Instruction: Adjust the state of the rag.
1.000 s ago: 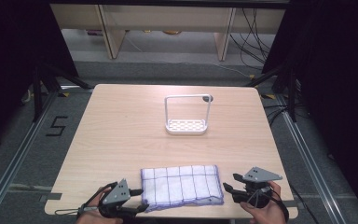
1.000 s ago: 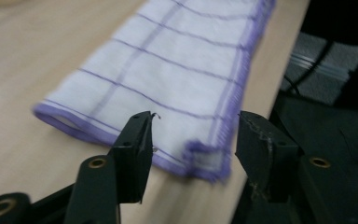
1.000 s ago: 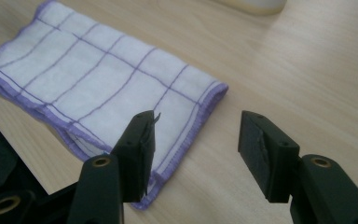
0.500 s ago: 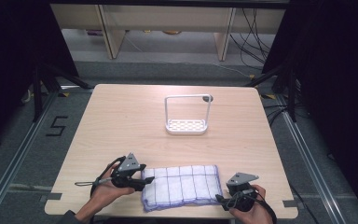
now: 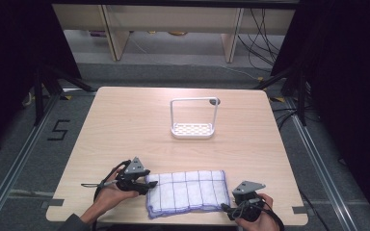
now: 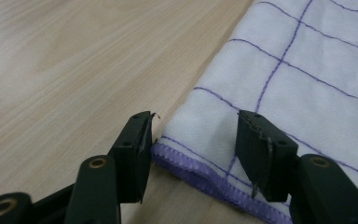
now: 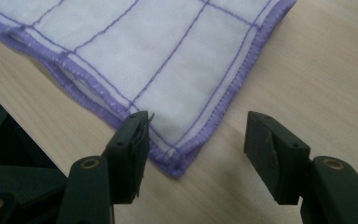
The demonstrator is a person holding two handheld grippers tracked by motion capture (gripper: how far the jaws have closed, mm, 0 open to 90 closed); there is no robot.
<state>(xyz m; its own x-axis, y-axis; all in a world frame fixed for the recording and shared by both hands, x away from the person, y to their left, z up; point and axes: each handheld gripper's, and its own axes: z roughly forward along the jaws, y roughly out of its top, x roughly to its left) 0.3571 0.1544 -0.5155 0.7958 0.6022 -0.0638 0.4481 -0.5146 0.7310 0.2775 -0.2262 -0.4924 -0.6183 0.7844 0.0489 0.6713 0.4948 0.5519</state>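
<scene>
Grasp step: left gripper (image 6: 193, 140) and right gripper (image 7: 196, 140), jaws spread, straddle corners of the folded white purple-gridded cloth (image 5: 188, 191); left jaws have just been closing. Next: pinch both corners.

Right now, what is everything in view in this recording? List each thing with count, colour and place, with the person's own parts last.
cloth: one, white with purple grid lines and purple hem, folded flat at the table's near edge, between the two grippers.
rack: one, white, perforated base with a tall frame handle, upright mid-table, beyond the cloth.
table: one, light wood, centre of the high view.
shelving: pale, on the floor behind the table.
left gripper: one, black, jaws open around the cloth's left corner.
right gripper: one, black, jaws open around the cloth's near right corner.
hands: two, holding the grippers.
</scene>
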